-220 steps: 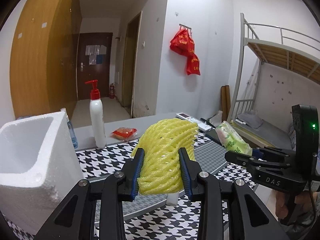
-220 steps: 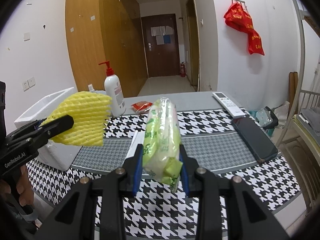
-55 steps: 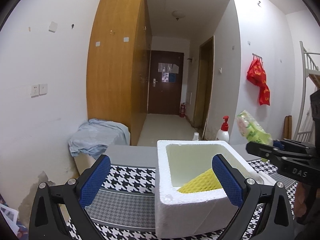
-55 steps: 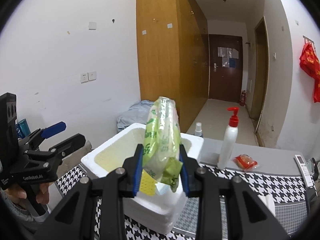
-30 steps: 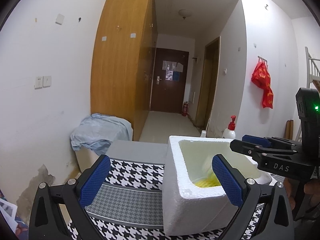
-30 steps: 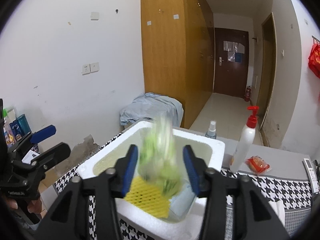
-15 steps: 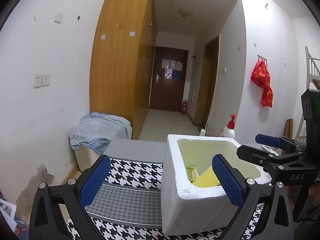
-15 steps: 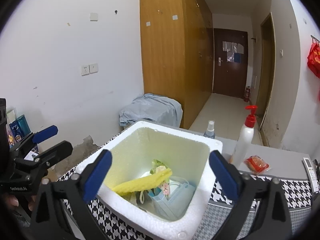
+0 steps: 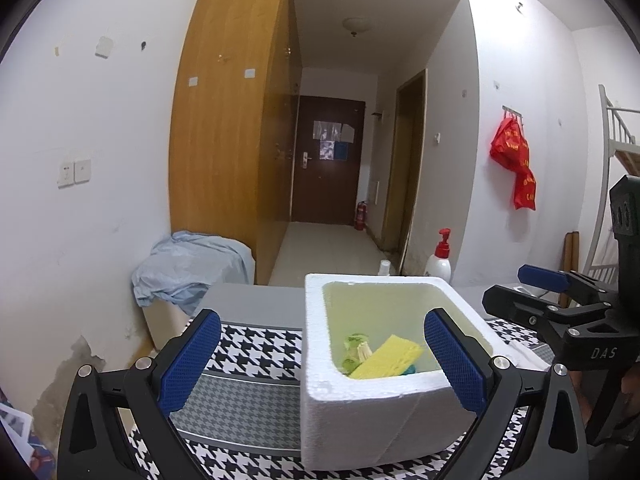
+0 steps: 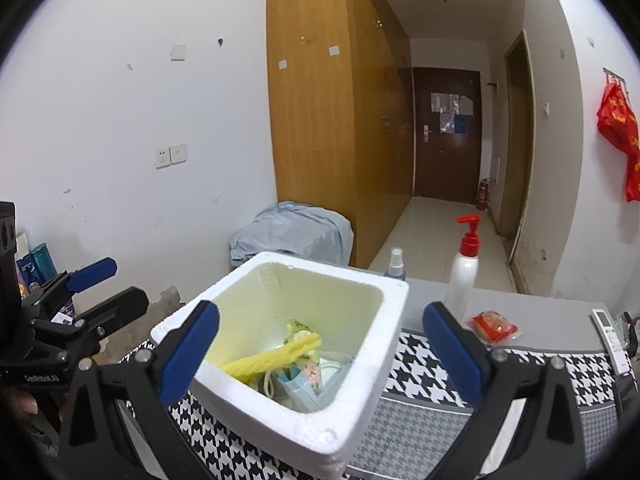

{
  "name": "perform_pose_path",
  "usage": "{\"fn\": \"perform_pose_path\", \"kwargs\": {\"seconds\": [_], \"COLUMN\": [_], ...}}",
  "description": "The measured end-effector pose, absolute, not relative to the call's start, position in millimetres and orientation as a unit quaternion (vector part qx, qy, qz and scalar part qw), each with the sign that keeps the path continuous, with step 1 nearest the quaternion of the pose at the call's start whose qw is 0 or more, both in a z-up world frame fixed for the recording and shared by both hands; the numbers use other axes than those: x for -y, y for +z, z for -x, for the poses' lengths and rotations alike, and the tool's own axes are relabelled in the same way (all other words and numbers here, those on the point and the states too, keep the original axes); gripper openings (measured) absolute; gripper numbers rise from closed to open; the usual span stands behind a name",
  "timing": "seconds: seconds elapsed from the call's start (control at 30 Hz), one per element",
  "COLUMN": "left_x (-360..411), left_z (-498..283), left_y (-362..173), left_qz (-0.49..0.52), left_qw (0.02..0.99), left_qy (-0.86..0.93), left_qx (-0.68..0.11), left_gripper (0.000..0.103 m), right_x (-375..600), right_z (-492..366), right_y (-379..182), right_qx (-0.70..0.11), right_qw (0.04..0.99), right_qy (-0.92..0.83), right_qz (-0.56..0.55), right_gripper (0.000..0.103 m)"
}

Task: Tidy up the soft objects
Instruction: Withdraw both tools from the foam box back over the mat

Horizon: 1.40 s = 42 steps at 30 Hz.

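Note:
A white foam box [image 9: 316, 360] [image 10: 384, 320] stands on the houndstooth tablecloth [image 10: 420, 364]. Inside lie a yellow foam net [image 9: 386, 358] [image 10: 272, 354], a green-printed packet [image 9: 354, 344] [image 10: 298, 328] and a blue face mask [image 10: 316, 396]. My right gripper [image 10: 320, 312] hovers over the box's near rim, its jaws opening wide, nothing between them. In the left wrist view, the right gripper [image 9: 520, 290] is right of the box. My left gripper [image 9: 322, 320] is open and empty, in front of the box; the left gripper [image 10: 108, 284] sits left of the box in the right wrist view.
Behind the box stand a white pump bottle with a red top [image 10: 464, 272] and a small spray bottle [image 10: 395, 264]. A red snack packet [image 10: 494, 328] and a remote [image 10: 612, 336] lie further right. A cloth-covered object [image 9: 188, 264] sits by the wall.
The right gripper's jaws spread wide and the green packet dropped from them into the box, onto the yellow net. The left gripper stayed open.

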State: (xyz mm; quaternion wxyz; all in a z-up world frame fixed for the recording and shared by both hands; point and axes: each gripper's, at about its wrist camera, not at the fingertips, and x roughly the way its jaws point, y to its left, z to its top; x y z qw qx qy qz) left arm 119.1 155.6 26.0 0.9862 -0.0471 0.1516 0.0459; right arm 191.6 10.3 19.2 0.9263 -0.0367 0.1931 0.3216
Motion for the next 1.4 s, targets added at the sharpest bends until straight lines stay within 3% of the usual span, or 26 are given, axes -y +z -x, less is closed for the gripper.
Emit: {"fn": "perform_pose_path", "kwargs": {"seconds": [1.4], "left_x": [-66], "left_z": [-78], "left_y": [33], "left_qz": [0.027], "left_qw": [0.993], "left_qy": [-0.001], "left_qx": [-0.118], "left_gripper": [0.102], "right_x": [91], "right_z": [-132], "right_y": [14], "right_qx": [-0.149], "right_qw": [0.944], "right_qy": [0.292], "right_qz": [0.022], "right_gripper": [0.103]}}
